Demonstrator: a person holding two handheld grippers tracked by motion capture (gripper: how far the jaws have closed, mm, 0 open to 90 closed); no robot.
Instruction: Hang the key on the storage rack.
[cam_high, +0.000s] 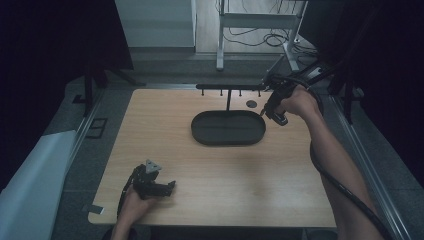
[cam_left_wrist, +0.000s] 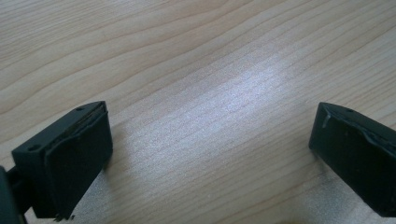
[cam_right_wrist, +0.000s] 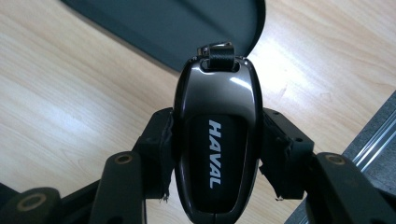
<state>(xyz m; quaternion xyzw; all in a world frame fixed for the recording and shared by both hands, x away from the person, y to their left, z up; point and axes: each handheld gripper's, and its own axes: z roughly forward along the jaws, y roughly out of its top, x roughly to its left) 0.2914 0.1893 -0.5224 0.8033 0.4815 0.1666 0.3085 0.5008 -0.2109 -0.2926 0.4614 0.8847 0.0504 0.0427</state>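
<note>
The black oval tray (cam_high: 228, 128) holds nothing. Just past its right end, the right gripper (cam_high: 274, 101) pinches a glossy car key (cam_right_wrist: 217, 140) (lettered HAVAL) above the wooden table (cam_high: 210, 170). The left gripper (cam_high: 167, 189) rests near the table's front edge, jaws spread.

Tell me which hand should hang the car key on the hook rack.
Right. The right gripper already clamps the car key beside the hook rack; the left gripper rests open, far off.
</note>
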